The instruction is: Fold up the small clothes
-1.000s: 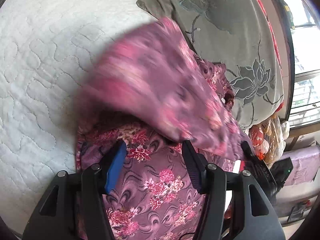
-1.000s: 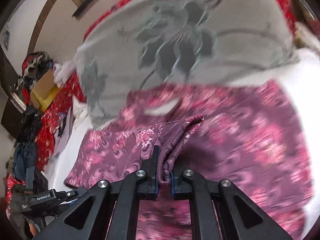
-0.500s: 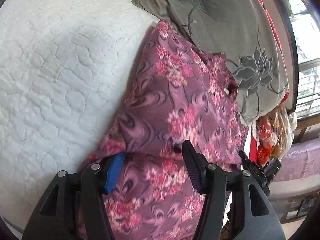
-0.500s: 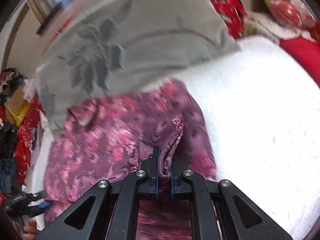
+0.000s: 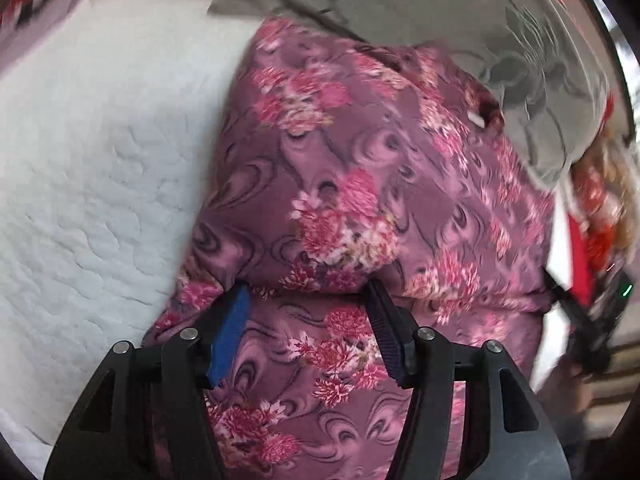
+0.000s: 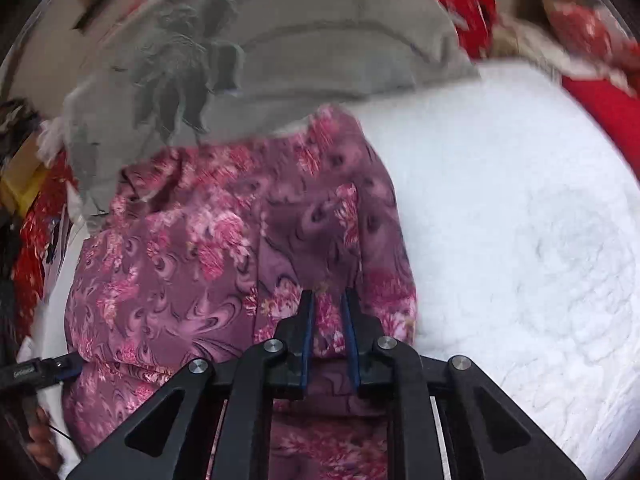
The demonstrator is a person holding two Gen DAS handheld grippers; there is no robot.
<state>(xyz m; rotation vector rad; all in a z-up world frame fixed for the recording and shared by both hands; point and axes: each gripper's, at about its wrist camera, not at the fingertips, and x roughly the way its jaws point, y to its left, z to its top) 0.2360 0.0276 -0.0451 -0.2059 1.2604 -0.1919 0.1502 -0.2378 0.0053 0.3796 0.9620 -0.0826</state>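
Purple floral garment is lying on the white quilt, far edge touching the grey pillow, with one side already flapped over. Our left gripper hangs spread wide just above the near cloth, gripping nothing. Our right gripper has its jaws a little apart now, with the fabric edge loose between them. A second ago it was pinching that edge tight and swinging it across, so we've basically let go. Our worry: pull back carelessly and a pad snags the slippery cloth, dragging the fold open again.
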